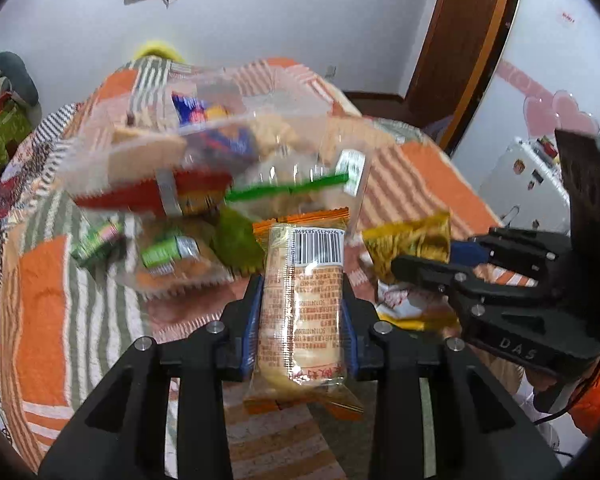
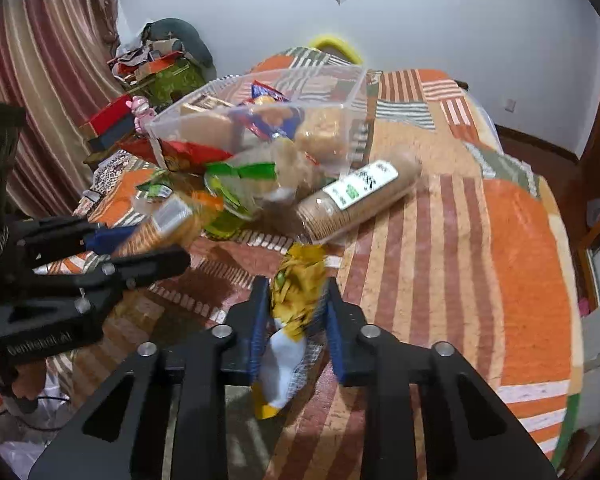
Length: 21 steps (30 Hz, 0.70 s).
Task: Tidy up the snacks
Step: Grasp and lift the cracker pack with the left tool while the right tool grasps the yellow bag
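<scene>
Your left gripper (image 1: 302, 280) clamped the orange-edged snack packet (image 1: 302, 300); your right gripper (image 2: 298, 308) clamped the yellow packet (image 2: 296, 300) above the bed (image 2: 500, 260).

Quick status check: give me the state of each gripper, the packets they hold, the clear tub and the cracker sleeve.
left gripper: shut on the orange-edged packet.
orange-edged packet: held upright, barcode side up.
right gripper: shut on the yellow packet.
yellow packet: pinched and crumpled.
clear tub: open-topped, tilted, snacks inside.
cracker sleeve: sealed, lying on its side on the striped blanket.
</scene>
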Each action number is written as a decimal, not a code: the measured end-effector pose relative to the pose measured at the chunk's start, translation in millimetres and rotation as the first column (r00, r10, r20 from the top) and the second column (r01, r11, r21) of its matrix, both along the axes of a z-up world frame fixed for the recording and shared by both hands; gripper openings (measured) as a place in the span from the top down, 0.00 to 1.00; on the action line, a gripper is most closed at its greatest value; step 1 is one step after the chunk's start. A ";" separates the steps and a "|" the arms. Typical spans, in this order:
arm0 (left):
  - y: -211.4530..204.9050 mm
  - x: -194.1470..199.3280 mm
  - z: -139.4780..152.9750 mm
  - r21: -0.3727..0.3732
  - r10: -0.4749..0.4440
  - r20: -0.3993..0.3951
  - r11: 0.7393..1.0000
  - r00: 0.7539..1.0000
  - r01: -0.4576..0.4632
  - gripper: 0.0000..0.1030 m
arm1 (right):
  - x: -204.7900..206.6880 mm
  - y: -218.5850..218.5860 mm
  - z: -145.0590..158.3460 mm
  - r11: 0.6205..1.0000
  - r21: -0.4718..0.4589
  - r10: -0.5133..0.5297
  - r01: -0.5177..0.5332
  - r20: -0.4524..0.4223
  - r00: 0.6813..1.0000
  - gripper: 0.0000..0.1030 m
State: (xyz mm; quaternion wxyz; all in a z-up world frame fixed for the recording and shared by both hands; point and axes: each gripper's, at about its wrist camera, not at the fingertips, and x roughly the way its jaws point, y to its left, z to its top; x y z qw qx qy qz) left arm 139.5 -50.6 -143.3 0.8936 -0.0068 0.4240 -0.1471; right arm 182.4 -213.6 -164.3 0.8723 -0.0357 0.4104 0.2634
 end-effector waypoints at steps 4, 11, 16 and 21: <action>4.9 -0.4 23.3 -0.014 0.016 0.044 1.000 0.999 -0.015 0.67 | 0.1 -0.8 12.1 1.000 -0.008 0.000 0.000 0.028 1.000 0.88; 27.1 5.3 55.5 -0.040 0.072 0.094 0.997 0.993 -0.069 0.67 | 1.1 2.5 27.6 1.000 -0.008 0.007 -0.006 0.065 0.998 0.89; 41.1 1.8 64.1 -0.038 0.102 0.113 0.994 0.988 -0.098 0.67 | -2.1 11.3 14.1 0.997 -0.076 0.013 -0.010 0.044 0.999 0.39; 48.9 -2.2 61.6 -0.022 0.111 0.107 0.994 0.988 -0.109 0.67 | 2.8 14.4 -4.1 0.995 -0.095 0.018 -0.016 0.022 1.000 0.17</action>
